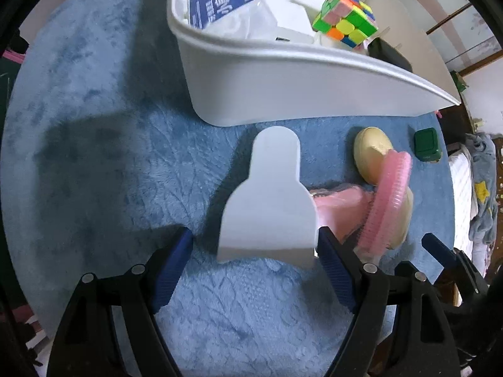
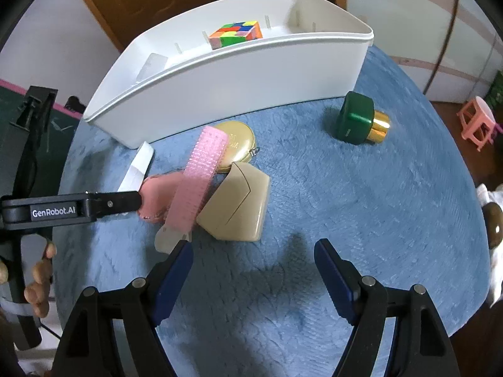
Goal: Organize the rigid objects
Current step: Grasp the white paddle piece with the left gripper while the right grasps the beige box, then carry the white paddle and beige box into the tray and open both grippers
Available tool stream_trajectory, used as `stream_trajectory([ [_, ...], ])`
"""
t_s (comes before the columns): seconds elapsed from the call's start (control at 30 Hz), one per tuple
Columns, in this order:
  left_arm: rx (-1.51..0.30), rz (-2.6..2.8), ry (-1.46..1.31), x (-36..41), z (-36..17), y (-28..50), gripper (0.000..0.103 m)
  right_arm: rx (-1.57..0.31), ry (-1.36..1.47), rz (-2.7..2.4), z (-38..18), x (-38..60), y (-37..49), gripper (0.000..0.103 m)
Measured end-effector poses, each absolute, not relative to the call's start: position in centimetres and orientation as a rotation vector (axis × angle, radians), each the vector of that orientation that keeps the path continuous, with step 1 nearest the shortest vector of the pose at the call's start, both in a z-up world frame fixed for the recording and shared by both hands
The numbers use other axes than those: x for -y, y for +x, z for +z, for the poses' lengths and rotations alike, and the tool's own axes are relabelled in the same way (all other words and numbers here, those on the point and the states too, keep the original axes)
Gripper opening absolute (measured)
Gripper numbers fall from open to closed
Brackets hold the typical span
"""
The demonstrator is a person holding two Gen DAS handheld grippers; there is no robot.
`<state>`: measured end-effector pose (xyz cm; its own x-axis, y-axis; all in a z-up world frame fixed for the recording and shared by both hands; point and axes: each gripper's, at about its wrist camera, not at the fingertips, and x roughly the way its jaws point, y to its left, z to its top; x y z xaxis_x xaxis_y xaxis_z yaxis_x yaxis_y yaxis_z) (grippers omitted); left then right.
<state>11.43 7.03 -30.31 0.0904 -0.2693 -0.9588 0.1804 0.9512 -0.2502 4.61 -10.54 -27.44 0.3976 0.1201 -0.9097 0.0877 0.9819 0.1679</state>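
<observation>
I had both grippers gaping and empty: my left gripper (image 1: 253, 264) straddled the white divider (image 1: 267, 198), my right gripper (image 2: 253, 265) hung just short of the beige case (image 2: 237, 202). The cube (image 2: 237, 33) sat in the bin (image 2: 220, 84) beyond; the brush (image 2: 202, 172) and green block (image 2: 355, 117) remained outside.

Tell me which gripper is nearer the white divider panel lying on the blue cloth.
Left. The left gripper has its open jaws either side of the white divider panel. The right gripper is further off, beyond the pink brush, by the beige case.
</observation>
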Motion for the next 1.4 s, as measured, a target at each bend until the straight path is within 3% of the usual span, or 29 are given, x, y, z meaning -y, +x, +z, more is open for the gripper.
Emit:
stream_trajectory([
  [0.4, -1.425, -0.346, -0.038, -7.8, -29.9, 12.4, 0.083, -1.147, 0.215, -0.035, -28.9, 9.8, 6.6, 0.080],
  [0.93, -1.389, -0.302, 0.136, -7.3, -30.3, 11.2, 0.074, -1.069, -0.081, 0.125, -30.7, 7.8, 7.6, 0.080],
  [1.07, -1.377, -0.313, 0.149, -6.4, -30.2, 11.1, 0.069, -1.054, -0.113, 0.165, -30.7, 7.4, 8.1, 0.076],
  [1.17, -1.361, -0.329, 0.164, -5.4, -30.0, 11.0, 0.065, -1.045, -0.121, 0.189, -30.7, 6.6, 9.4, 0.065],
  [1.4, -1.321, -0.363, 0.156, -5.0, -28.7, 9.7, 0.065, -1.039, -0.116, 0.216, -29.4, 6.5, 9.5, 0.065],
])
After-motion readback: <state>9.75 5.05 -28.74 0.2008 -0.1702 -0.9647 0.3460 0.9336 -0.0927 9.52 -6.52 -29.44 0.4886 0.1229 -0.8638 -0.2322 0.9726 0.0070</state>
